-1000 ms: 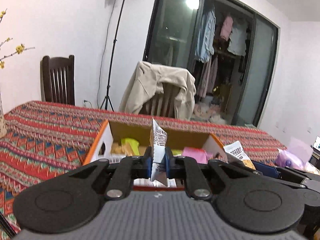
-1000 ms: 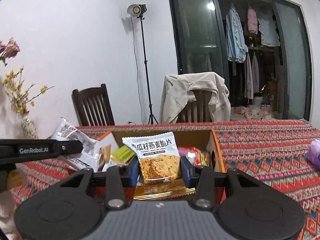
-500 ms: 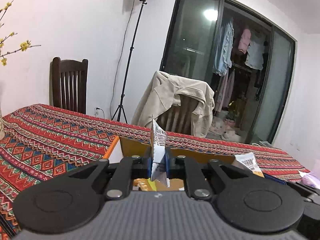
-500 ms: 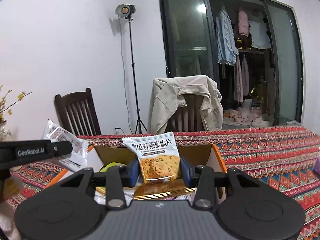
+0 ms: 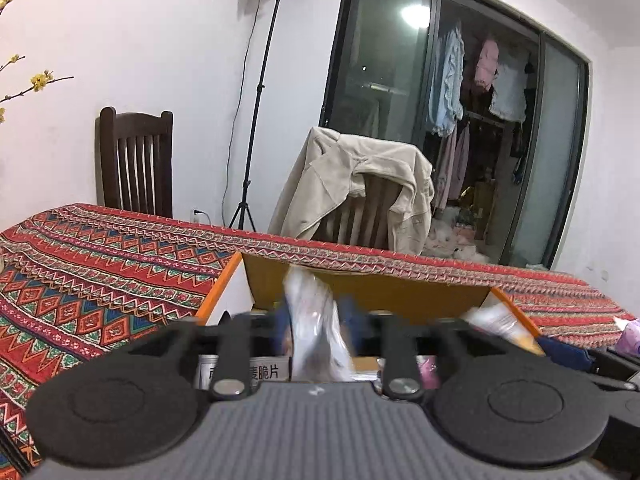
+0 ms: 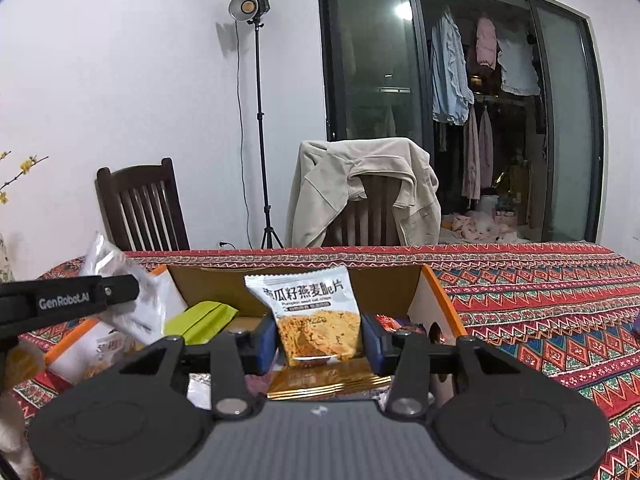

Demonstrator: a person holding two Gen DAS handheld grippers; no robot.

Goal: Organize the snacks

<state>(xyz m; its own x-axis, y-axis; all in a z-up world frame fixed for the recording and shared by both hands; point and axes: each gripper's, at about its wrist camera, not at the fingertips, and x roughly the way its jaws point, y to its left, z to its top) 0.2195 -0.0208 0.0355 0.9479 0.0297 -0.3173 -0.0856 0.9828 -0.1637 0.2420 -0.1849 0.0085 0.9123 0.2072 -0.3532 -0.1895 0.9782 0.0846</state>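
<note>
We judge the sorting well under way but not done: the box (image 6: 436,300) already holds several snacks, while each gripper has a packet that is not yet laid down, and something pale lies on the cloth at the 3 o'clock edge of the left view, too cut off to name.

Starting at the left, the left gripper (image 5: 316,324) is over the box's near edge. Its blue pads flank a silver packet (image 5: 316,320), which stands on end between them, leaning toward 11 o'clock and badly blurred. With that blur we cannot tell whether the pads pinch the packet or have let go. In the right view the same packet (image 6: 120,280) shows at 9 o'clock, by the left gripper's arm, over the box's left wall.

Moving right, a green packet (image 6: 202,318) lies inside the box at about 10 o'clock from the right gripper (image 6: 320,340). That gripper is pressed onto an oat crisp packet (image 6: 308,312), pads on both side edges, the packet upright and facing us, its top toward 12 o'clock, above a gold packet (image 6: 324,382) in the box.

What is left, we think, is to drop both packets and gather any strays.
</note>
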